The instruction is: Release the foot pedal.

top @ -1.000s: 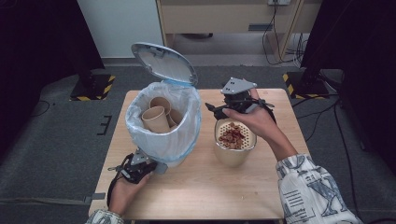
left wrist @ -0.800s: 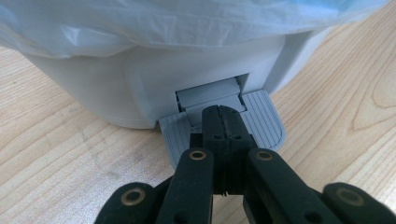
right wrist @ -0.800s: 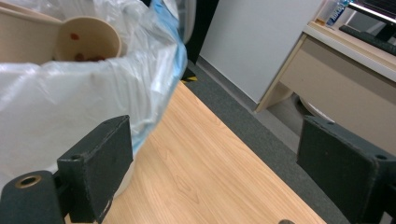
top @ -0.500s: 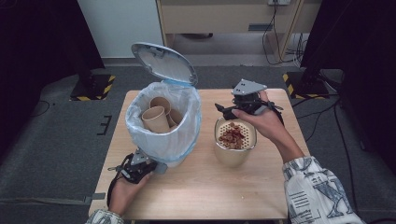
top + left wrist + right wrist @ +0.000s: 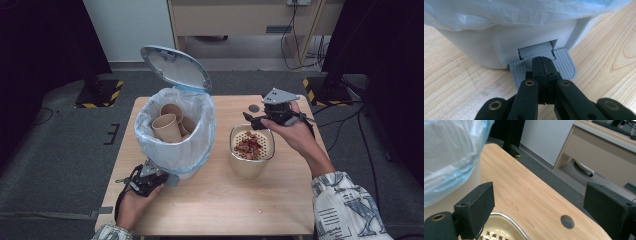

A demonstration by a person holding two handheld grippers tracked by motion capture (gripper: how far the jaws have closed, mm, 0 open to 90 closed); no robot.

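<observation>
While left claw point(image 5: 543, 65) presses bin pedal point(image 5: 564, 65), lid point(image 5: 175, 69) up.

A light wooden table point(image 5: 225, 200) with a pale grain stands on a grey carpeted floor point(image 5: 60, 150). A small round dark cap point(image 5: 567, 221) sits in the tabletop near its far edge. Beyond the table, against a white wall panel point(image 5: 125, 25), stands a beige desk point(image 5: 240, 20) with cables point(image 5: 295, 45) hanging beneath it and trailing onto the carpet. Dark stands rise at both far corners, each on a base marked with yellow-and-black hazard stripes point(image 5: 97, 95); the 2nd striped base point(image 5: 320, 90) lies at the far right. Both outer sides of the room fall into deep shadow, while the table and carpet are evenly lit from above.
</observation>
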